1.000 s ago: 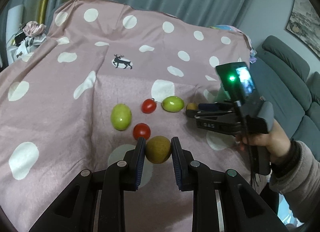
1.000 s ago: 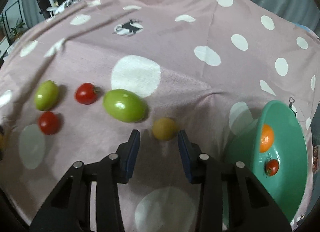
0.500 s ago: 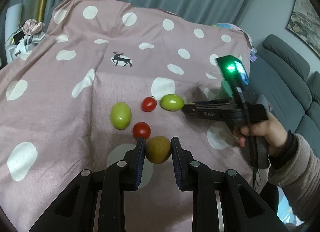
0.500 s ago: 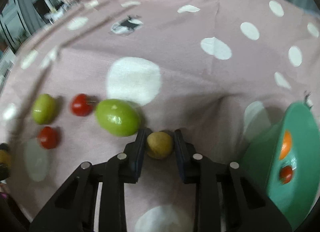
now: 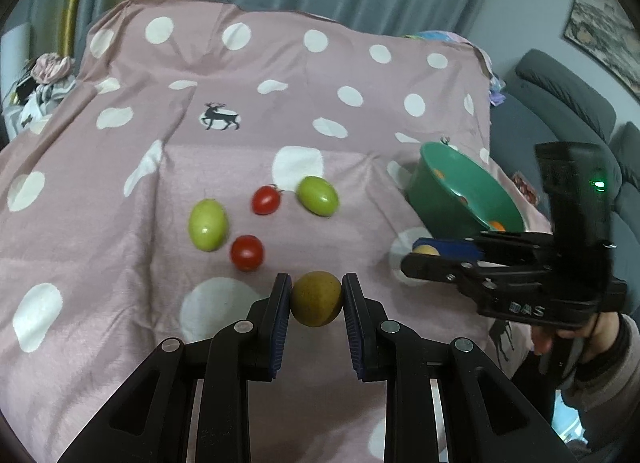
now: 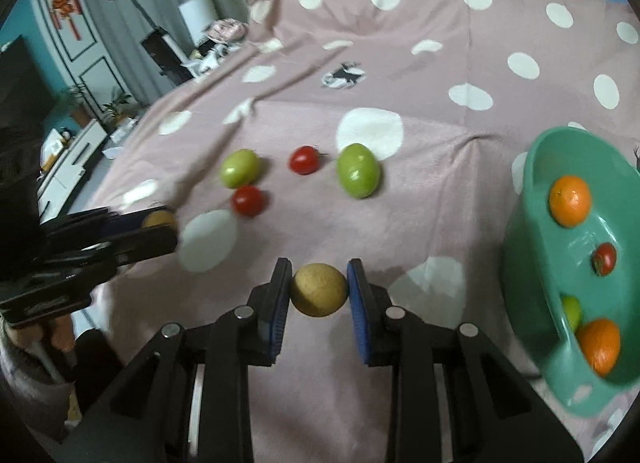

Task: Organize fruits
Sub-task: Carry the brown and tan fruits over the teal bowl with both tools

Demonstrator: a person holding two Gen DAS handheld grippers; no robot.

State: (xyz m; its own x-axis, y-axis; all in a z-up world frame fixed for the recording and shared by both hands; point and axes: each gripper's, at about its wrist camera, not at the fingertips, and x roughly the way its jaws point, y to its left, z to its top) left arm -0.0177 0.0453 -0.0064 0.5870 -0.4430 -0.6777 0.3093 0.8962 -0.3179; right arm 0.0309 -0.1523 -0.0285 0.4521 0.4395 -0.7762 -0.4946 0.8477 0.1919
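Observation:
My left gripper [image 5: 316, 295] is shut on a brownish-yellow round fruit [image 5: 316, 298] just above the pink dotted cloth. My right gripper [image 6: 319, 287] is shut on a second yellow-brown fruit [image 6: 319, 289], lifted off the cloth; it also shows in the left wrist view as the right gripper [image 5: 426, 253]. On the cloth lie two green fruits [image 5: 208, 224] [image 5: 318, 195] and two red tomatoes [image 5: 265, 200] [image 5: 247, 252]. A green bowl [image 6: 520, 247] at the right holds two oranges [image 6: 570, 201], a small tomato [image 6: 604, 258] and a green fruit.
A grey sofa [image 5: 560, 103] stands past the cloth's right edge. At the far left are curtains, a pile of clothes [image 5: 48, 67] and low furniture. A hand in a sleeve [image 5: 600, 363] holds the right gripper. The left gripper [image 6: 160, 223] appears at the left of the right wrist view.
My right gripper closed on the small yellow-brown fruit beside the green one, lifted it and swung right toward the bowl. The left gripper kept its fruit and shifted slightly.

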